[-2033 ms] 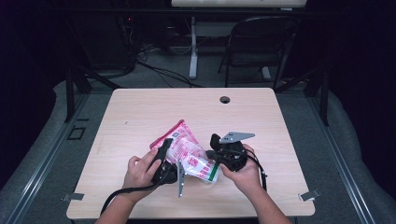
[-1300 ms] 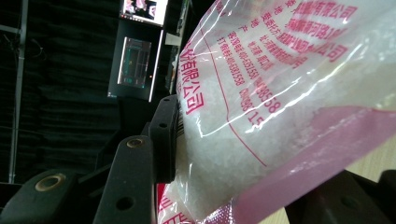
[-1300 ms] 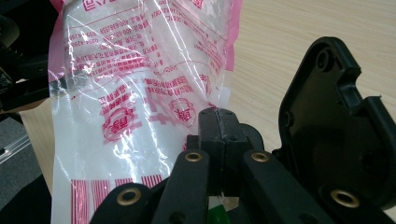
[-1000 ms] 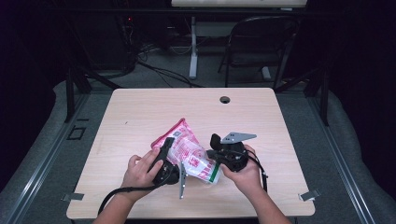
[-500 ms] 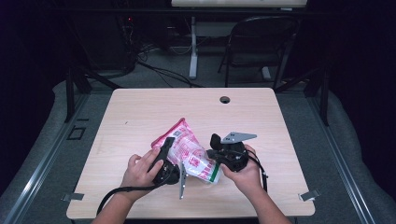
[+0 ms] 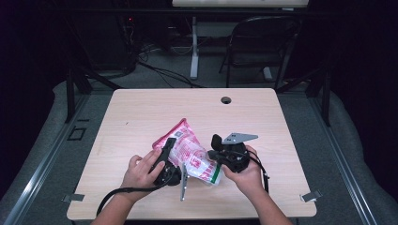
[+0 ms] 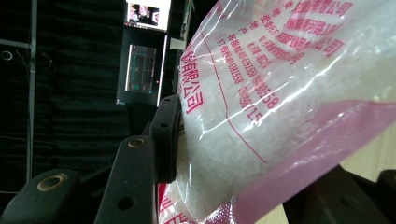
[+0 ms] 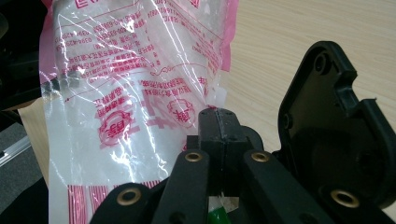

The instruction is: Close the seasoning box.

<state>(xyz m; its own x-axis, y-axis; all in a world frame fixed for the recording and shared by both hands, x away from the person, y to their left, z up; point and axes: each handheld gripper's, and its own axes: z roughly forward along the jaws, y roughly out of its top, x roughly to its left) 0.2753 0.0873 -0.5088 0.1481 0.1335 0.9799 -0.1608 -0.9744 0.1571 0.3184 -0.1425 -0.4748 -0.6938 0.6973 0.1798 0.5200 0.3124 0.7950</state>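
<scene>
A clear plastic bag [image 6: 191,157] with pink edges, red print and white grains inside is held just above the wooden table [image 6: 141,112] near its front edge. My left gripper [image 6: 168,158] clamps the bag's full body from the left. In the left gripper view the bag [image 7: 280,93] bulges between the jaws of that gripper [image 7: 247,163], with one pad [image 7: 166,135] pressed into it. My right gripper [image 6: 217,154] is on the bag's right end. In the right gripper view the bag [image 8: 130,93] hangs ahead and the gripper [image 8: 218,123] is shut on a thin edge of the plastic.
A round cable hole [image 6: 225,100] sits near the table's far edge. A dark folding chair [image 6: 263,42] and a white desk leg [image 6: 194,47] stand beyond the table. The left gripper's cable [image 6: 122,192] trails toward the front edge.
</scene>
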